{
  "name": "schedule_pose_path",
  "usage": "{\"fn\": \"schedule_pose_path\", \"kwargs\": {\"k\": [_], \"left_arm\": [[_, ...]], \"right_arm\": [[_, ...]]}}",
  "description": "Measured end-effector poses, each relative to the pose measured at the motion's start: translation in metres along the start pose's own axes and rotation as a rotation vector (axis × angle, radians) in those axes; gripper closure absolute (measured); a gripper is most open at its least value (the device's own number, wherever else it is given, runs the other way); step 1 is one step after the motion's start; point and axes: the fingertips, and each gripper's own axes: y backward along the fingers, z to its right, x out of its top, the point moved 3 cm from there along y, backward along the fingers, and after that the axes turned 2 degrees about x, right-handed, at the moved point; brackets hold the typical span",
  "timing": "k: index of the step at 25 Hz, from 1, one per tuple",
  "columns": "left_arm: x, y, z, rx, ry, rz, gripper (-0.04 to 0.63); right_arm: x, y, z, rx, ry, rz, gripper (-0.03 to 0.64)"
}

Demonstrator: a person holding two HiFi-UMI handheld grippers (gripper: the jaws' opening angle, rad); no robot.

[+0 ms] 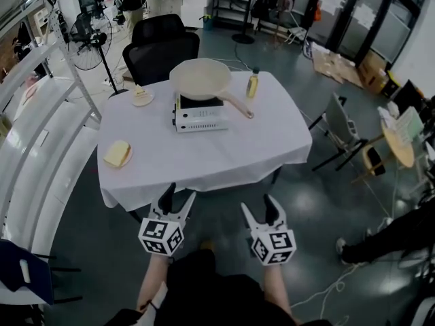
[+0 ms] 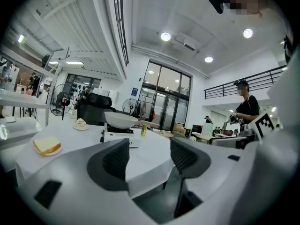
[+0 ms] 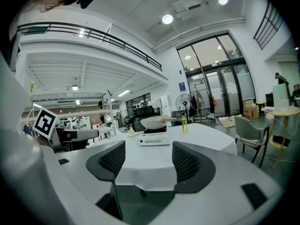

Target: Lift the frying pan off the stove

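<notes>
Nearest to me, the person stands a little back from the table with both tools held low in front of them. The left gripper [image 1: 180, 194] has its jaws spread wide apart with nothing between them; the left gripper view shows only the near table edge through the gap. The right gripper [image 1: 256, 204] is the same, jaws well parted and empty, and it also points at the table from short of its near edge. Neither gripper touches anything. Ahead of them is the table [image 1: 204, 156], covered with a white cloth that hangs down over the sides. On its near left part lies a small plate with a yellow slice of bread [image 1: 117, 154]. Further in, past the middle of the table, sits the white portable stove [image 1: 198, 116], and the frying pan [image 1: 200, 79] rests on top of it, pale cream inside, its handle [image 1: 238, 105] reaching out toward the right and slightly back toward the person. Just right of the pan stands a small bottle of yellow liquid [image 1: 253, 83], upright on the cloth. To the left of the stove, near the far edge, is a little dish with a small cake [image 1: 142, 96]. Behind the table a black office chair [image 1: 161, 49] is pushed close to the far side. A standing fan [image 1: 92, 36] is off to the far left, and a grey chair [image 1: 343, 131] waits to the right of the table.
</notes>
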Motion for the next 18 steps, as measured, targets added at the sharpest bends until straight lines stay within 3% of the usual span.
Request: {"fn": "schedule_pose_path", "kwargs": {"k": [11,18], "left_arm": [[0.022,-0.072,-0.05,-0.023,-0.009,0.014,0.334],[0.021,-0.084,-0.062,-0.025,0.0,-0.007,0.334]], "right_arm": [[0.021,-0.08,0.024,-0.028,-0.003,0.029,0.328],[0.026,-0.099,0.025,-0.027,0.0,0.012,0.328]]}}
